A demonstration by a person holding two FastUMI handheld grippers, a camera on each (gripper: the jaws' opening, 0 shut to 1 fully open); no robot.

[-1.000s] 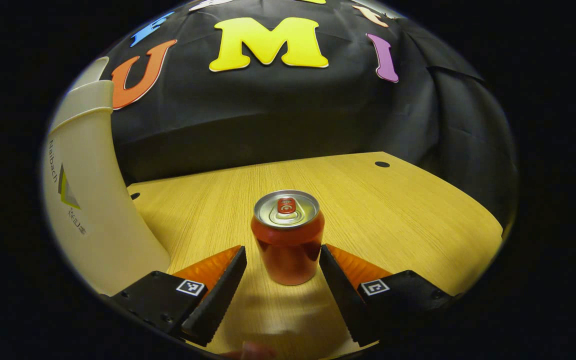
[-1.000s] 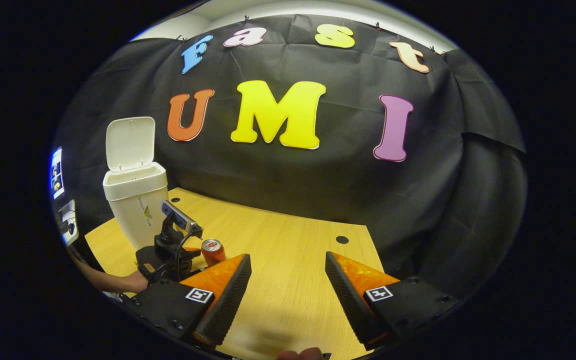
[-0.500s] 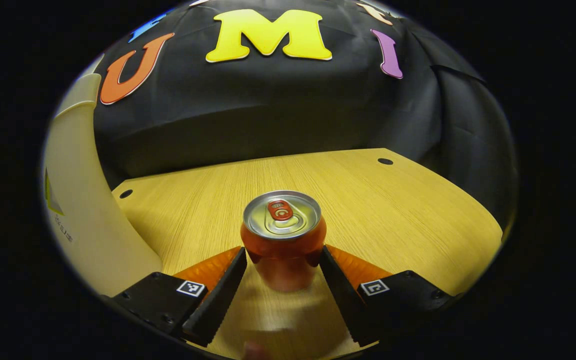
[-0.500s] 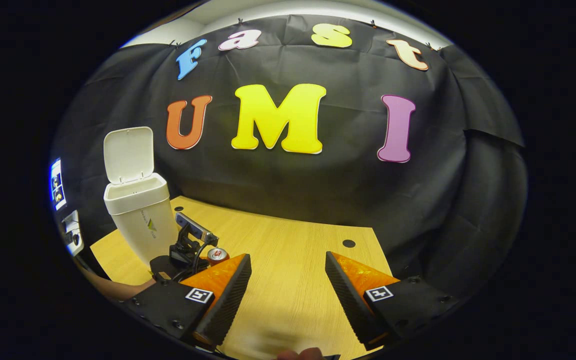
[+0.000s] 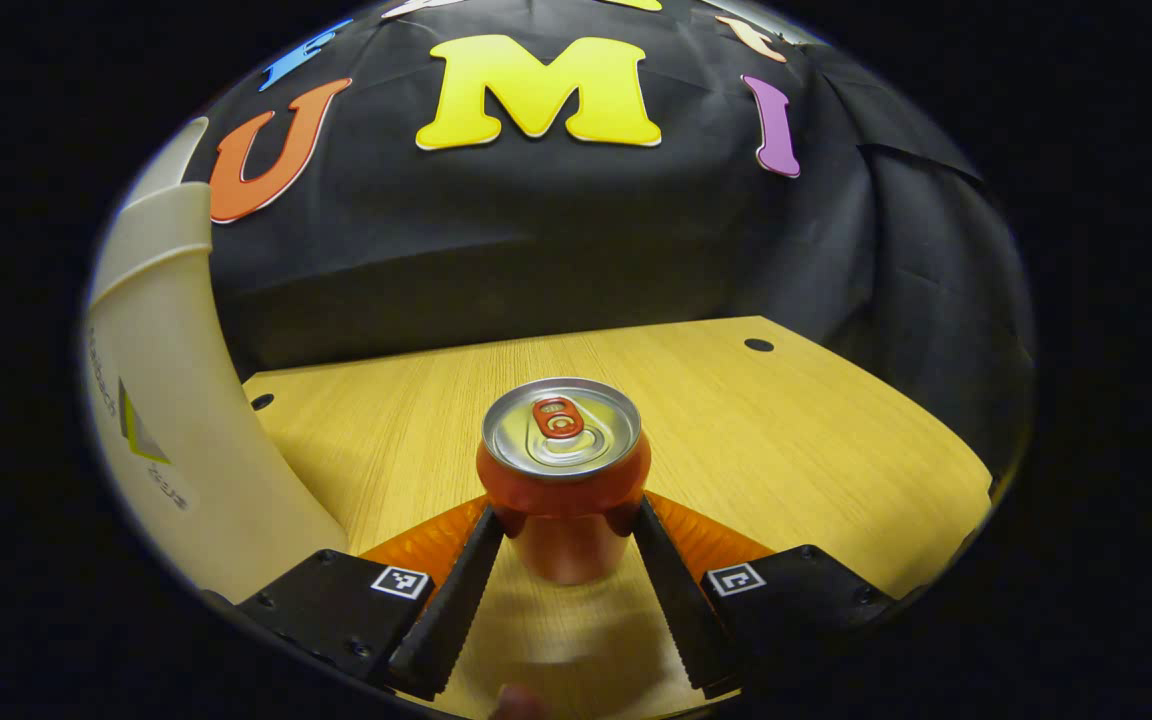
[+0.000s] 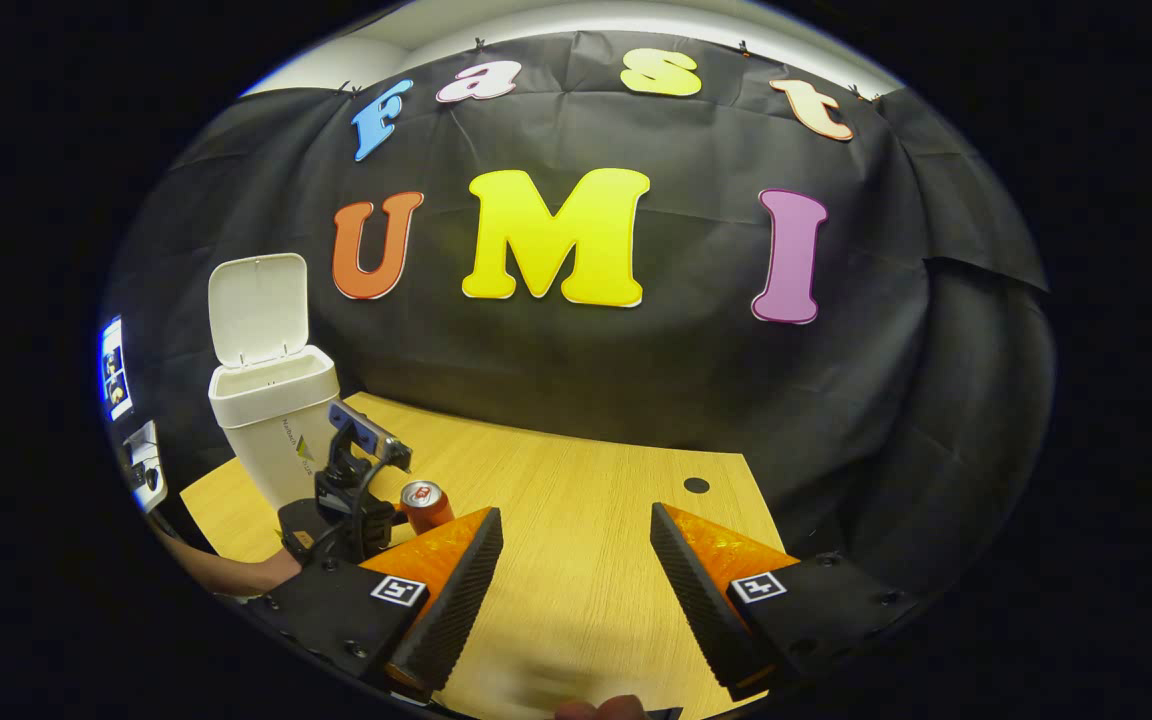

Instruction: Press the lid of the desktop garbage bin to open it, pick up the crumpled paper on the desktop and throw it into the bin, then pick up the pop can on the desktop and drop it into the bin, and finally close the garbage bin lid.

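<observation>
Left gripper view: left gripper [image 5: 564, 520] closed around can [image 5: 564, 470], one finger pressed on each side of lower body. Can upright, silver top and red tab facing camera, base seemingly just clear of table [image 5: 786, 440]; contact with wood hard to judge. Pale bin [image 5: 161, 400] just beside can on left, only its curved side wall and rim seen here. Dark hole in table near bin, another toward far right corner. Black cloth wall [image 5: 556, 240] behind table. Fingertip of holding hand barely peeking in at bottom edge. Right gripper view: right gripper [image 6: 576, 545] spread wide, nothing between fingers, hovering over bare wood at near edge of table. Bin standing at far left of table, lid [image 6: 258, 308] raised upright on its hinge, mouth open; inside not visible from this angle, so crumpled paper cannot be confirmed. Left gripper farther off at left, just in front of bin, with can at its fingers and small camera bar on top. Forearm [image 6: 226, 572] reaching in from left edge behind that gripper. Small lit screen [image 6: 114, 368] and other gear at far left edge, too small to make out.
</observation>
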